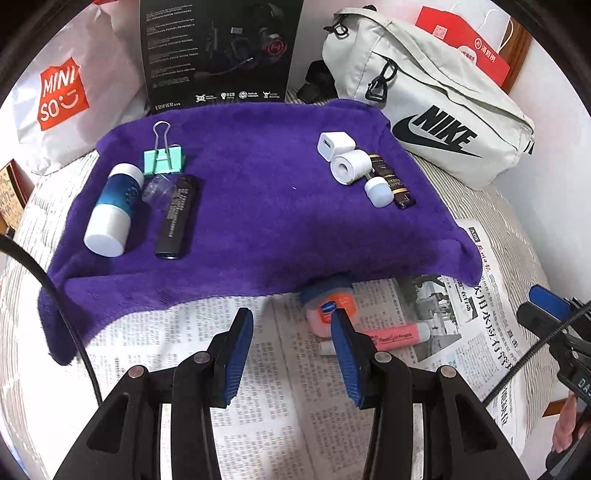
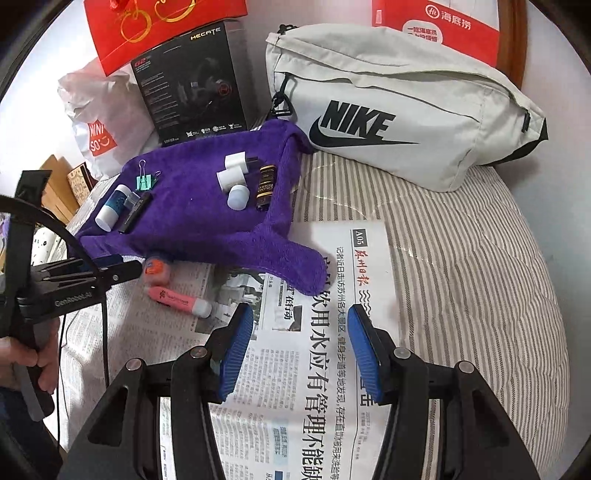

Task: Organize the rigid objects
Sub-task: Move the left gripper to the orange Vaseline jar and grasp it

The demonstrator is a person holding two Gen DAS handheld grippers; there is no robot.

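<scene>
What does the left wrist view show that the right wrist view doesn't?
Only the left wrist view shows the clear cap beside the black tube legibly, and a small white piece behind its own finger. Only the right wrist view shows the red gift bag, the striped bedding's right side and the hand holding the left gripper. Both show the purple towel, mint binder clip, pink highlighter, small pink jar and Nike bag.

Bright, even, soft-shadowed light; strong fisheye bending and dark vignette at the edges, slight blur near the bottom.
</scene>
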